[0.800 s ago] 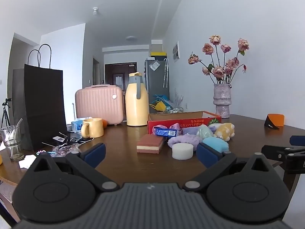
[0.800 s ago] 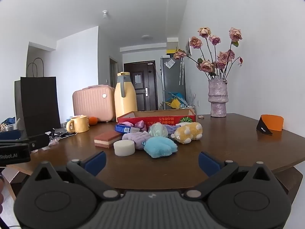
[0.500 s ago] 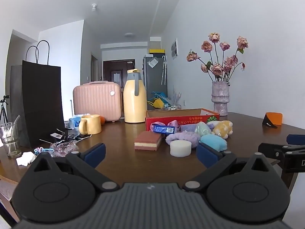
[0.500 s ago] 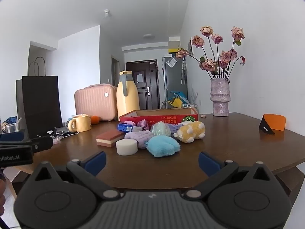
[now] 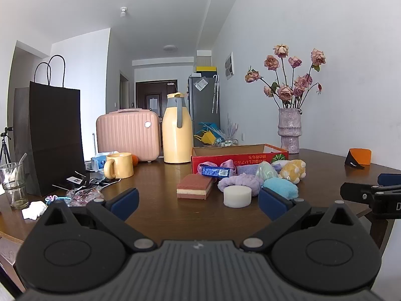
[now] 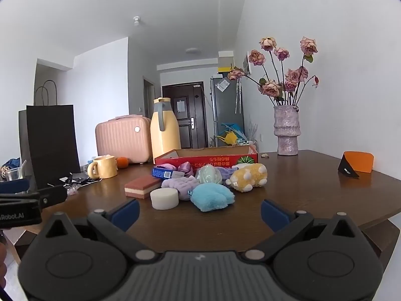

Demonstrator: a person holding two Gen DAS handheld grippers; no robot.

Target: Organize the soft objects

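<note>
Brown table point(image 6: 300, 190), red box point(image 6: 208, 159) with upside-down print, "Robot.AI" on left tool point(image 6: 30, 198), both tools wide open, empty.

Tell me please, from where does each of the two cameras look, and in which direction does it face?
Left wrist view: sits on the left gripper, faces almost level across the table toward the soft things and red box; its own open fingers show, with the right gripper at the right edge.
Right wrist view: sits on the right gripper, faces the same pile from further right; its open fingers show, the left gripper at the left edge.
Shared: white round sponge, blue plush, vase.
</note>
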